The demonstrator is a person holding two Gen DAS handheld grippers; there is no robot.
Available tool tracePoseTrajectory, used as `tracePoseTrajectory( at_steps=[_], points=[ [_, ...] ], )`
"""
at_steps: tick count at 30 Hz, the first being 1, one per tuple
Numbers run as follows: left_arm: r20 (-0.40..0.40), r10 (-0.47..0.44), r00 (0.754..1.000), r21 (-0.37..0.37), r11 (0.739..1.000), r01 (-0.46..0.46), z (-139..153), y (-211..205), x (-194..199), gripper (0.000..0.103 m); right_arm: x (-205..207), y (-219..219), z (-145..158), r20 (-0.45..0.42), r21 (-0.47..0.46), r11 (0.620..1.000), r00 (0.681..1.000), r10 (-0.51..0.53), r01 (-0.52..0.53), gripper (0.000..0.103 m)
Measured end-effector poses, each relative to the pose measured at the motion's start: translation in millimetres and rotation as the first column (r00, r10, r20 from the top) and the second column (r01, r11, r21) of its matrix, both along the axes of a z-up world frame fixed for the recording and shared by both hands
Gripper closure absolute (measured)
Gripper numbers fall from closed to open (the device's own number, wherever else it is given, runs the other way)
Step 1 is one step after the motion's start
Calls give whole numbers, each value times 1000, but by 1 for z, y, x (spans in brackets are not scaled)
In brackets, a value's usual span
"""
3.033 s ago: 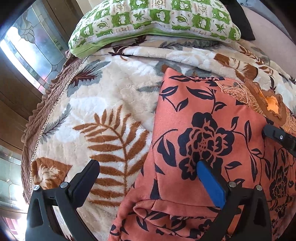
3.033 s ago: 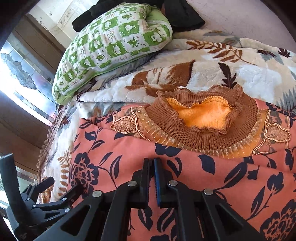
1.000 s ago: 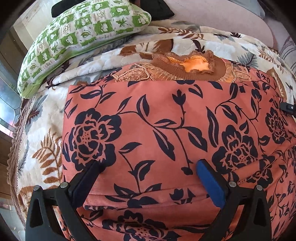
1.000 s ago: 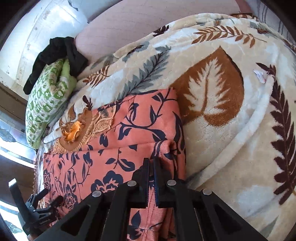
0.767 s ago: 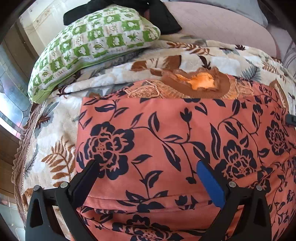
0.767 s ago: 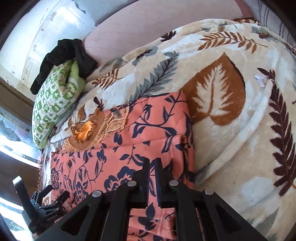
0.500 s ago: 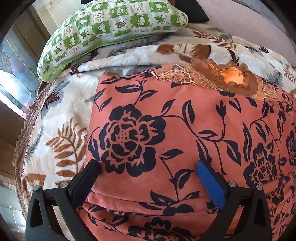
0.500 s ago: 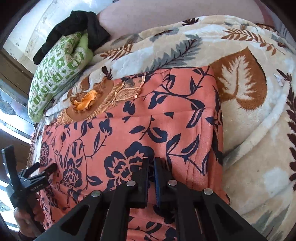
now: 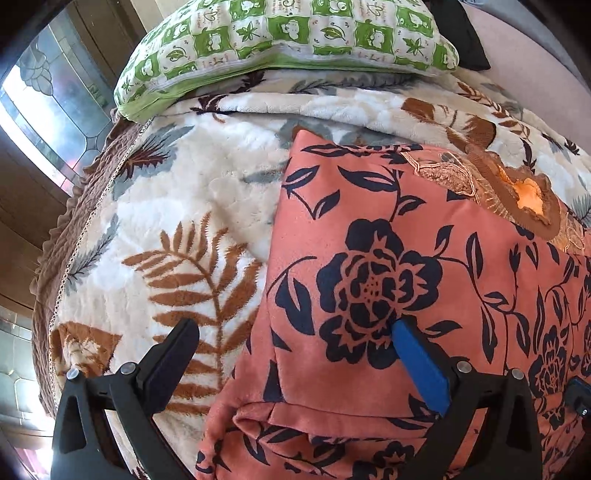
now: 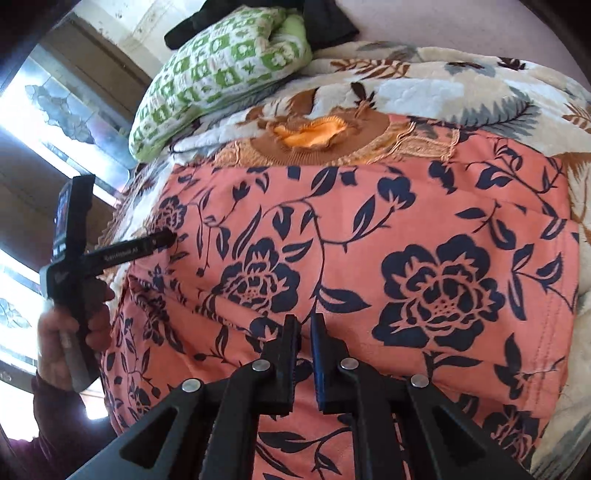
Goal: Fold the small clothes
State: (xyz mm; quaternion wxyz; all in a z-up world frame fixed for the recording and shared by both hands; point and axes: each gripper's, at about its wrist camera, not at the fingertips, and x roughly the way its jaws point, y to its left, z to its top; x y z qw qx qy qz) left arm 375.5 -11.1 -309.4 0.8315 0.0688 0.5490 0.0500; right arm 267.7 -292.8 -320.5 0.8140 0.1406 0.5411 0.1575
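Coral floral garment (image 9: 424, 258) lies folded flat on the leaf-print blanket (image 9: 184, 229), collar toward the green pillow (image 9: 288, 33). My left gripper (image 9: 291, 350), spread wide, straddles its left edge; my right gripper (image 10: 303, 328), nearly closed and empty, hovers over its middle, probably to smooth it.

Left wrist view: taken close above the bed (image 9: 207, 206), looking along the left claw (image 9: 291, 343) toward the pillow (image 9: 288, 33) at the head end, over the left edge of the folded garment (image 9: 388, 266). Right wrist view: close above the garment's (image 10: 369, 240) middle, facing the same pillow (image 10: 218, 70). Shared: garment, collar (image 10: 317, 147), pillow, blanket (image 10: 461, 81); the left claw (image 10: 162, 236) appears at the right view's left side.
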Motion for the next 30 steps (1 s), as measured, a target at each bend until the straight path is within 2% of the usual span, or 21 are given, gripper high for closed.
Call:
tracePoseTrajectory(
  at_steps=[2,7,16,21,27,30],
  points=[
    [2,-35,999,23,999,35,1,-8,-6,0,-1,5,-2,9,-25,999,1000,25,-25,93],
    [11,-109,994,92,990,108,0,-20,-15,0,2,-6,-9,-29,40,999,999,14,-13,91],
    [-6,-98,995,19,995,98,-4,-8,-24,0,4,-9,-11,-36,64,998,999,12,-10,90],
    [-7,-74,997,-21,997,74,-10,-2,-32,0,1,-7,-10,-35,46,999,999,8,-6,90],
    [29,-69,997,-10,998,69,-13,-4,-48,0,-2,-14,-15,-61,83,994,996,-61,66,90],
    [41,-63,997,-9,998,63,-14,-4,-54,0,-7,-11,-15,-57,63,995,996,-74,77,90]
  ],
)
